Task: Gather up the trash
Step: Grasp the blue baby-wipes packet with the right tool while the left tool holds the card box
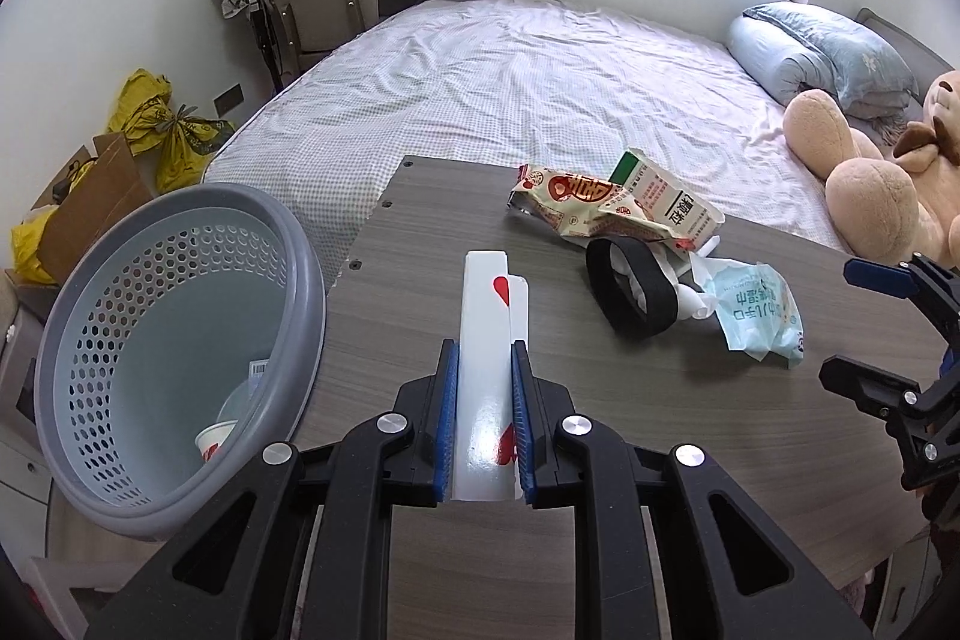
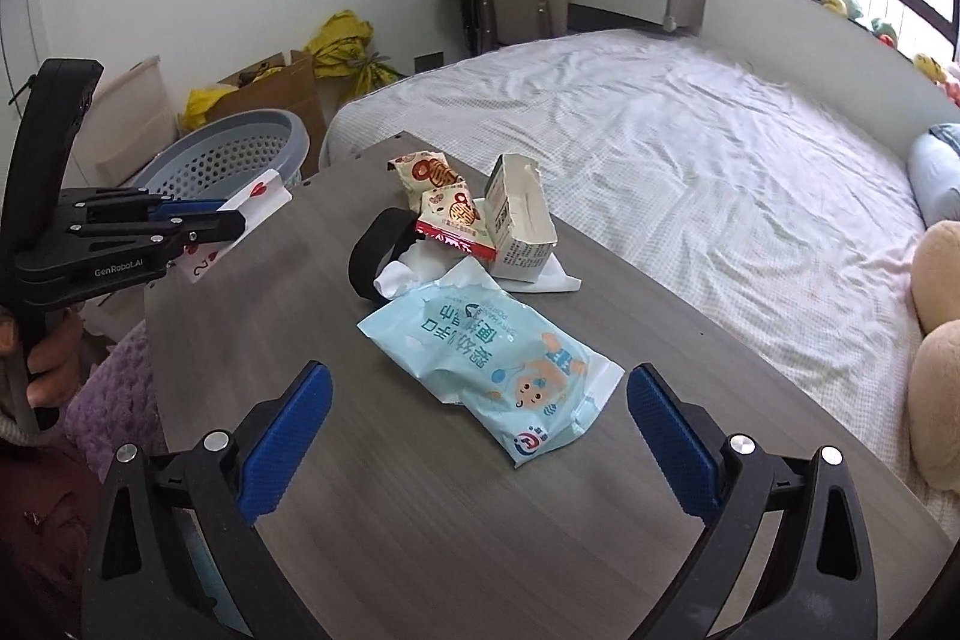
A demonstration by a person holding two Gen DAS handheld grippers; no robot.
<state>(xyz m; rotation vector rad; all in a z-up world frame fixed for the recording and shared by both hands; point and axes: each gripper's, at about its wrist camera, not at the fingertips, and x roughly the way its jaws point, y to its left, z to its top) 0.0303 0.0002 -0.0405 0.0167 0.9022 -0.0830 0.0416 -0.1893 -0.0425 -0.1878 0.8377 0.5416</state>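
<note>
Card (image 1: pixel 487 370) position governs the next move: your left gripper (image 1: pixel 485 388) has its jaws closed on a folded playing card, whose long axis runs straight ahead along the fingers. The basket (image 1: pixel 78 292) lies to the left of those jaws, just beside the table (image 1: pixel 660 430) edge. Your right gripper (image 2: pixel 480 436) stands wide open and empty, with the wipes packet (image 2: pixel 498 364) directly ahead between its fingers.

The left black plastic gripper (image 1: pixel 485 370) has blue ribbed pads (image 1: pixel 447 400) on the inner faces of its fingers and round silver screws behind them. White "GenRobot.AI" lettering marks its side. The right black plastic gripper (image 2: pixel 480 400) has the same blue pads (image 2: pixel 288 442). Bare fingers (image 2: pixel 51 370) wrap the left handle, beside a purple fuzzy sleeve (image 2: pixel 114 388).
</note>
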